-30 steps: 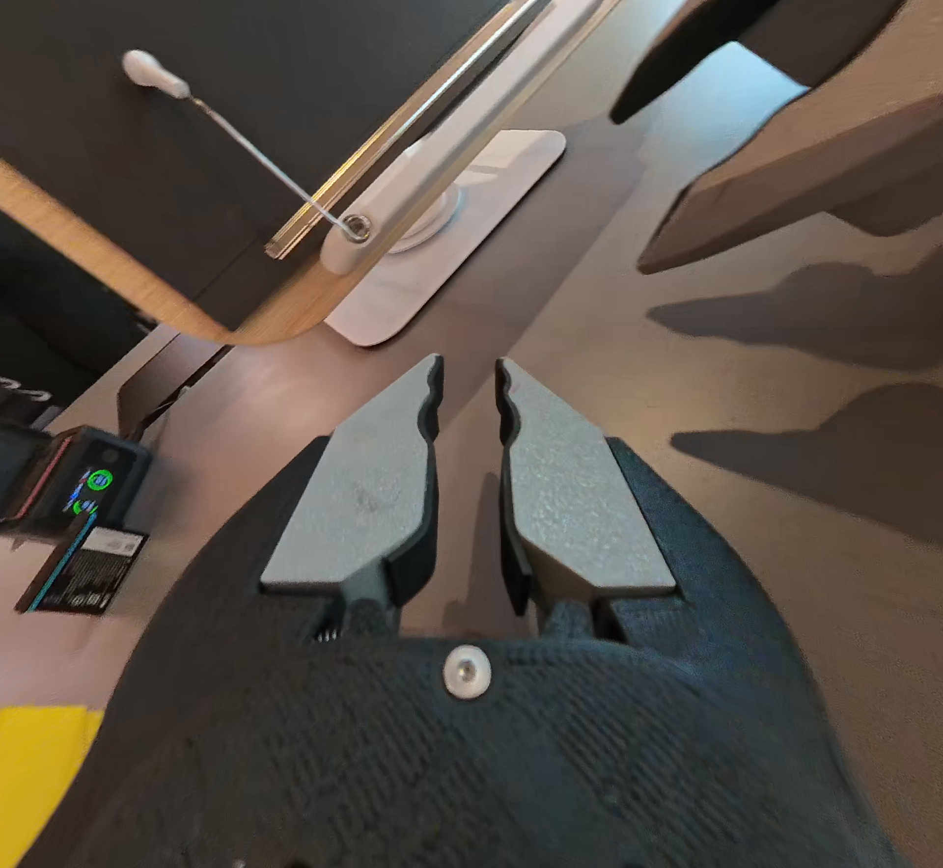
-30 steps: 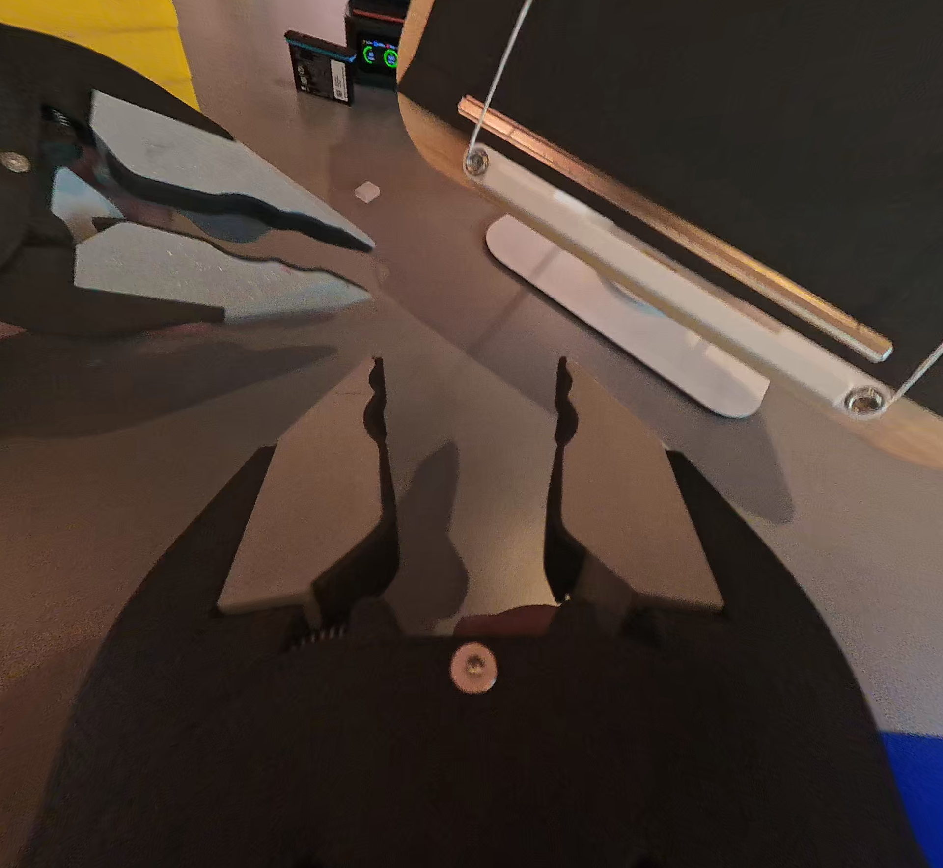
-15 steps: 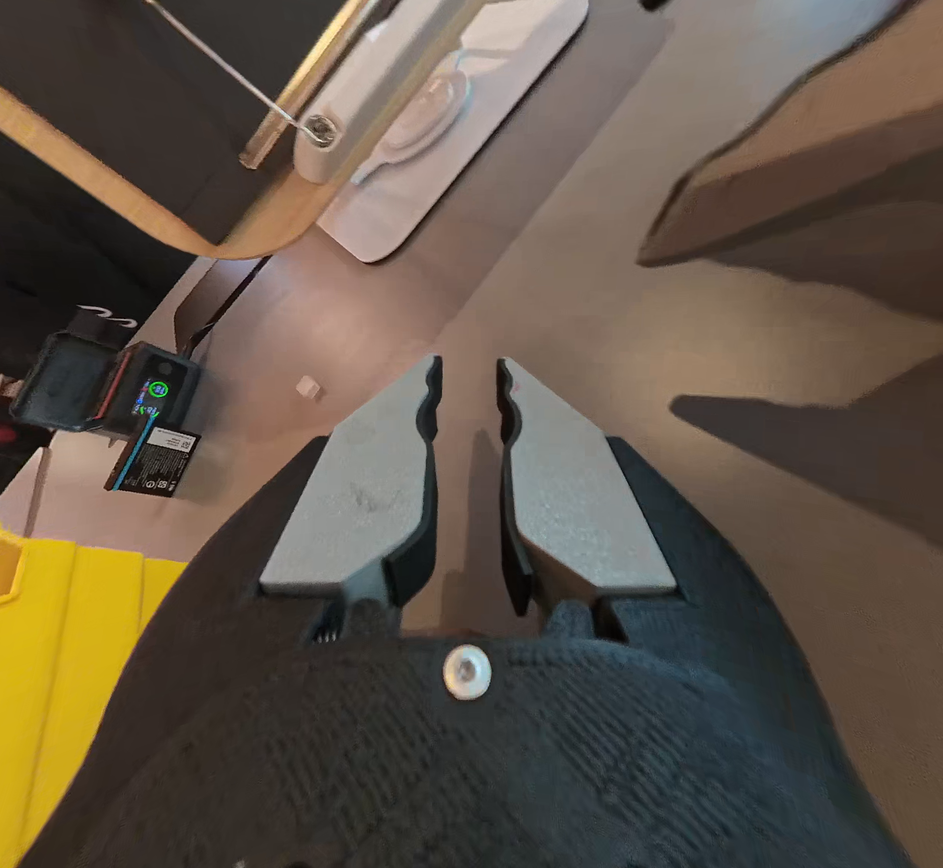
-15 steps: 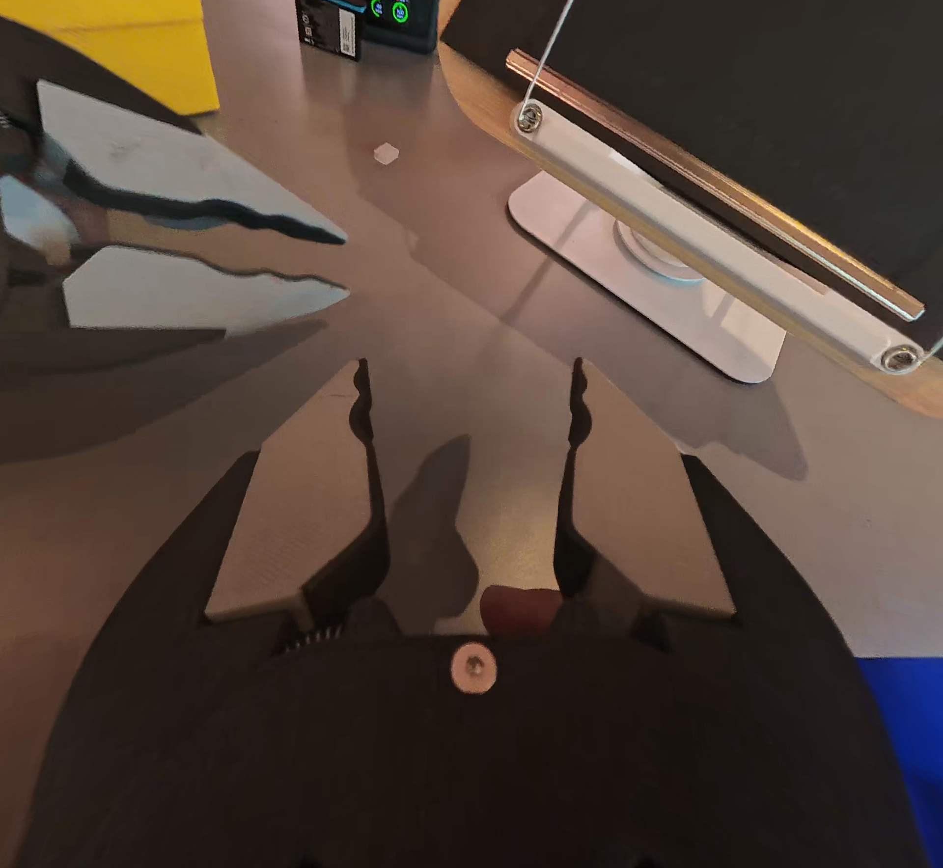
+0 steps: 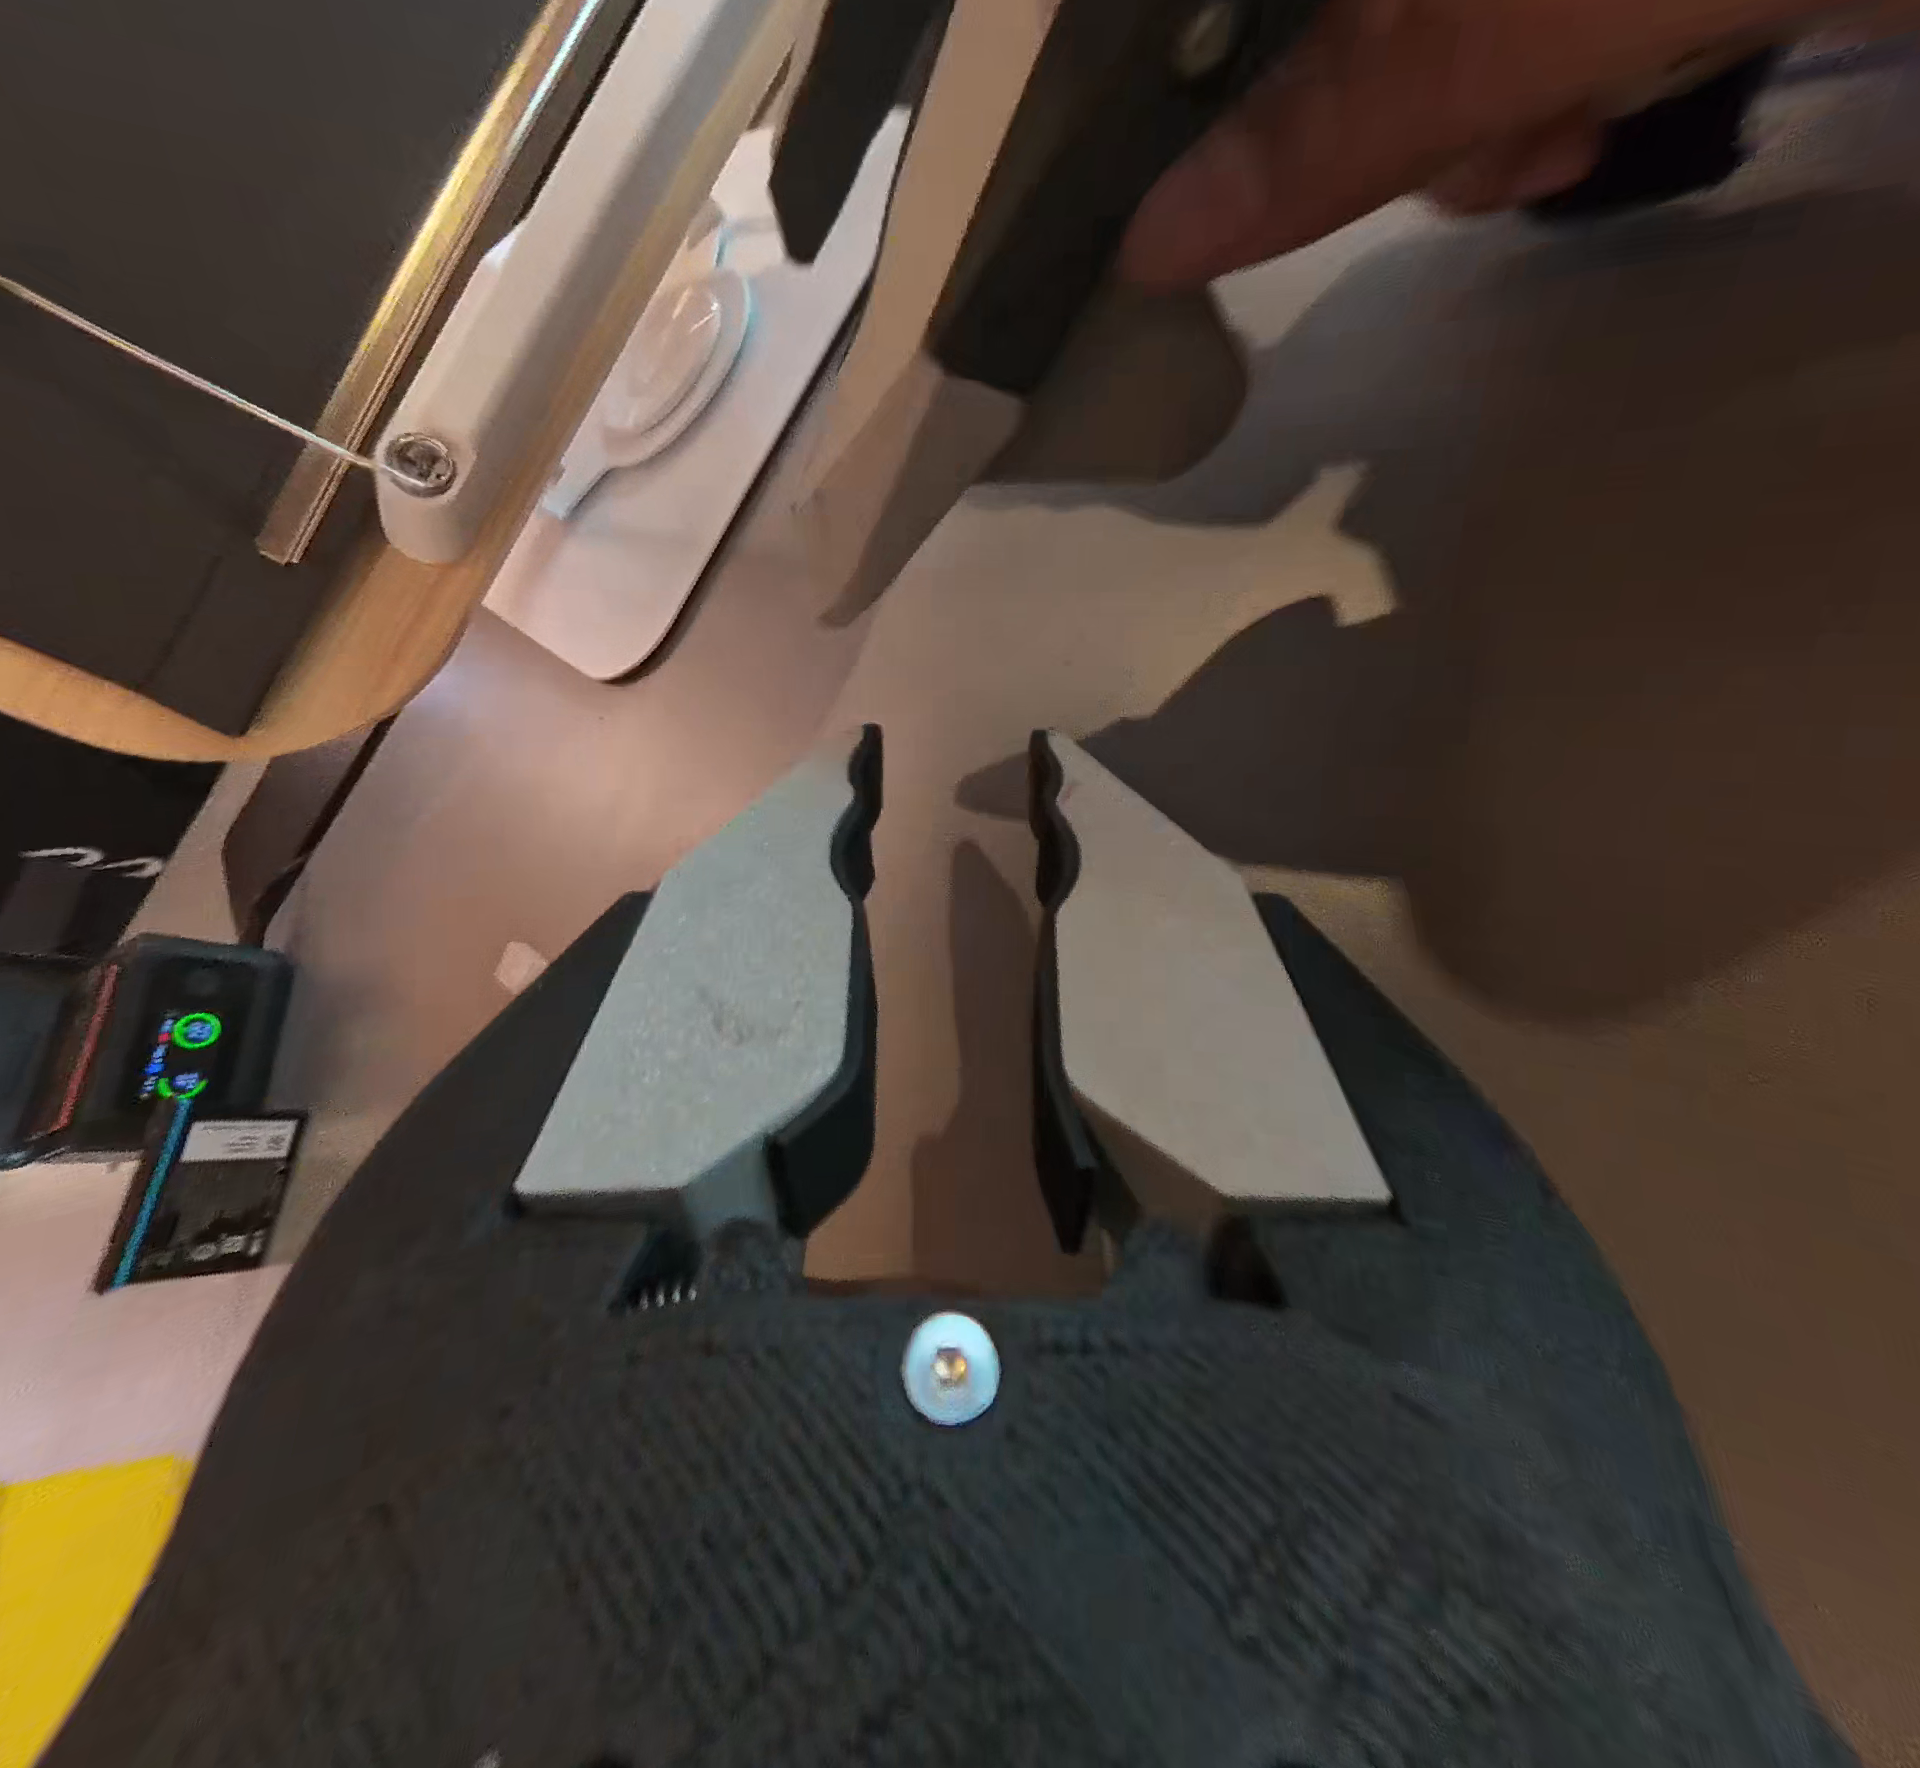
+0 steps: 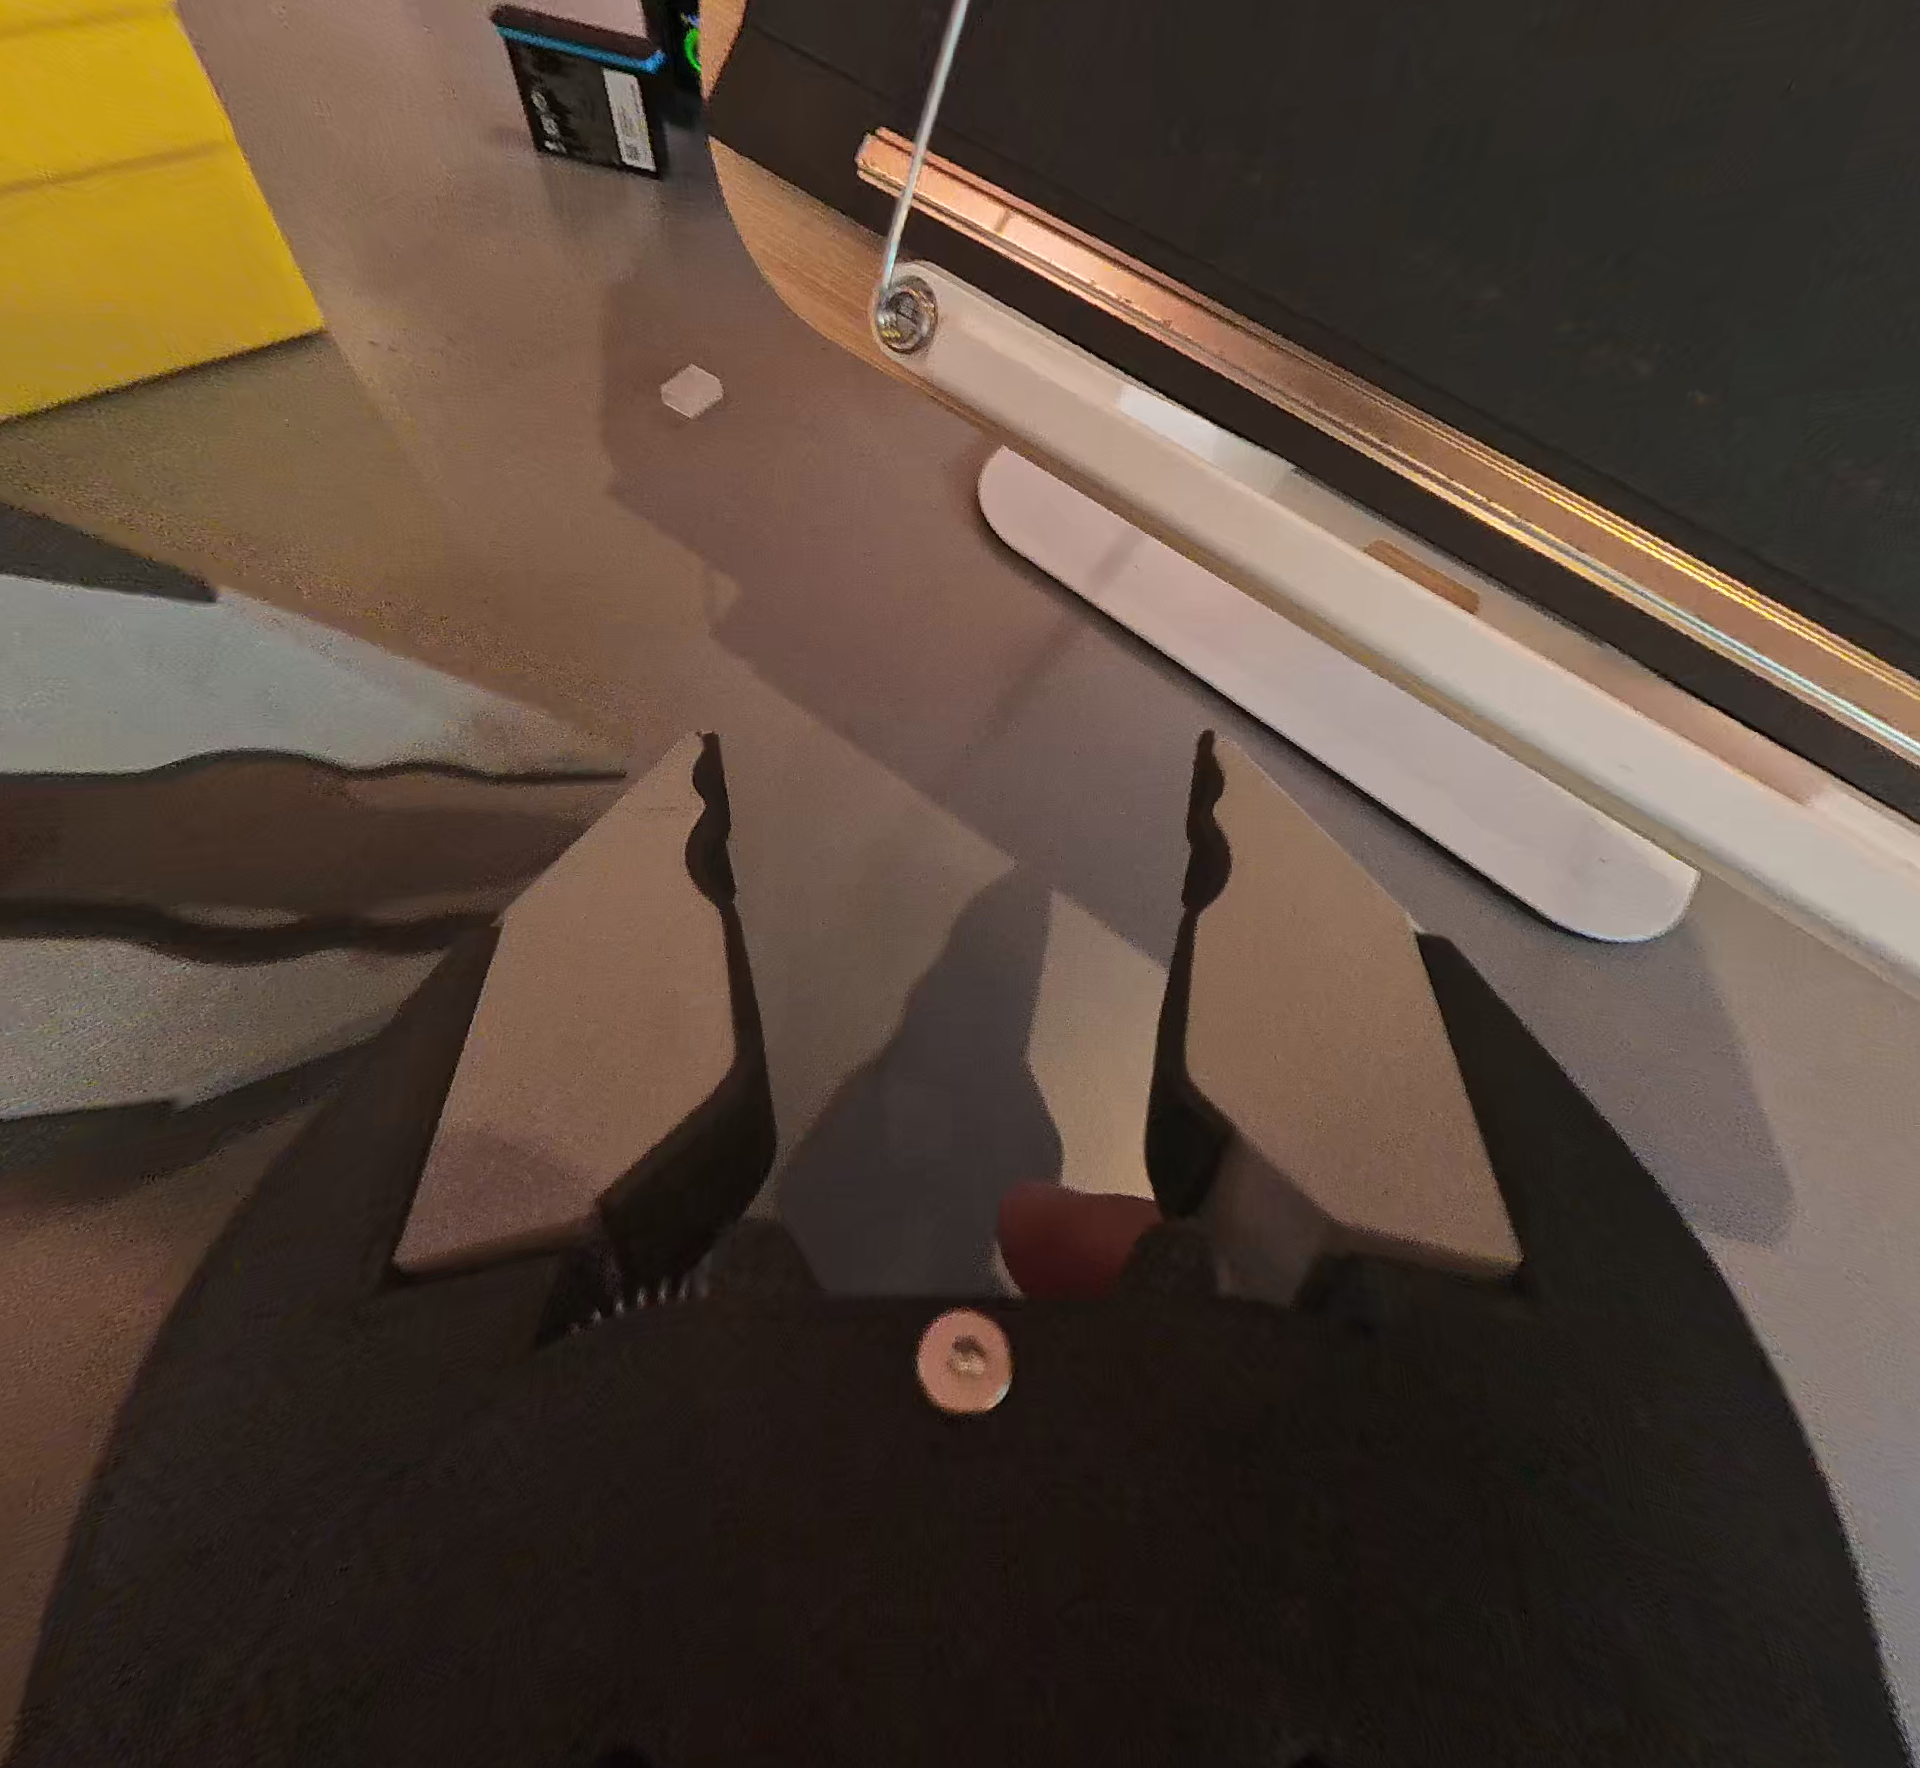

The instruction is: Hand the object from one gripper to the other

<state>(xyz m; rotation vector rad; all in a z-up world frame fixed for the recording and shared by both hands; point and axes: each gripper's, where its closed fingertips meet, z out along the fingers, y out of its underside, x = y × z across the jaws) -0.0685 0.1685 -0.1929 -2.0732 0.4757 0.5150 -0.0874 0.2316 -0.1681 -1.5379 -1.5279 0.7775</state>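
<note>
Ahead-left of the black right tongs, well apart, a small whitish square chip, presumably the task object, lies flat on the grey counter. The black left tongs appear nearer. Both tongs are parted and empty, the right wider. No long axis is evident.

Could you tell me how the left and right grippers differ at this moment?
The left gripper has its jaws only slightly apart; the right gripper has its jaws spread much wider. The left gripper's finger plates look pale grey, the right gripper's shadowed and brownish. Both are empty and hang over the table.
</note>
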